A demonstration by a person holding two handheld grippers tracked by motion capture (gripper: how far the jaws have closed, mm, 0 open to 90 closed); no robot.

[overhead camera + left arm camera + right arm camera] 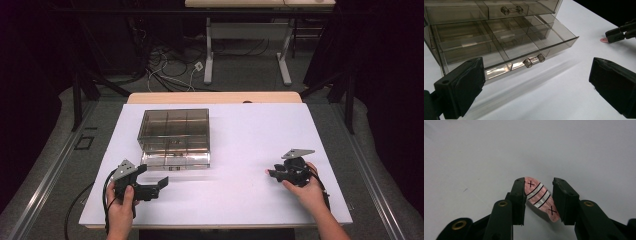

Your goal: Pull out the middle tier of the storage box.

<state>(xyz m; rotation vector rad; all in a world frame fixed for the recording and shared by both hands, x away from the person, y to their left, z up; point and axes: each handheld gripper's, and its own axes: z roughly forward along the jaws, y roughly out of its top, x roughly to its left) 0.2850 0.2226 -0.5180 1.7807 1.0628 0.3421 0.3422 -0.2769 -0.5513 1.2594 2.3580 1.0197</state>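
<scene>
A flat pink piece (540, 198) with white and black stripes and two black crosses lies on the white table top (250, 130). My right gripper (539, 184) is lowered over it at the table's right (270, 173). Its jaws stand close on either side of the piece, which lies slantwise in the gap; I see no firm press on it. My left gripper (152, 176) rests at the front left, wide open (536, 85) and holding nothing. It points at a smoky clear drawer box (174, 127), whose bottom drawer (524, 47) is pulled out. From the left gripper view, the pink piece (603, 40) peeks out under the right gripper (610, 35).
The pulled-out drawer (175, 161) has several compartments and a small clear handle (534, 60). The upper drawer (510, 10) is pushed in. Beyond the table's far edge, cables and another table's legs (208, 50) are on the floor.
</scene>
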